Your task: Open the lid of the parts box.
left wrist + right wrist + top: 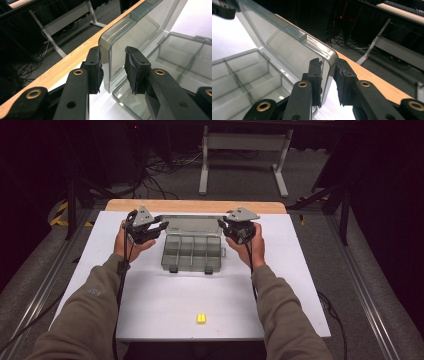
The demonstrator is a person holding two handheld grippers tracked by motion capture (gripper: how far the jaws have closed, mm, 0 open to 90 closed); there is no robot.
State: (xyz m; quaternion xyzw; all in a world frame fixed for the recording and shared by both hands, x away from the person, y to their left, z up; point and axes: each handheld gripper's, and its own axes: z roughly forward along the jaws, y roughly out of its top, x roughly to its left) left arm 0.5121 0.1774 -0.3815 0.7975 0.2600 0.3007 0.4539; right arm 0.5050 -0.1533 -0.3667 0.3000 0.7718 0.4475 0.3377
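While yellow block (201,318) sits alone near surface (150,305) front edge, left tongs (113,68) and right tongs (329,80) straddle upright lid (192,224) corners of compartment box (192,254), jaws parted.

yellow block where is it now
High view: the yellow block lies alone near the table's front edge, nearer than the open box.

Box (192,251): clear grey
Table (150,295): white, wood edge
Block (201,318): yellow
Jaws: black
Sleeves (87,312): olive

Clear grey compartment box (192,253) mid-table, lid (194,224) raised upright; small yellow block (201,318) near front edge.
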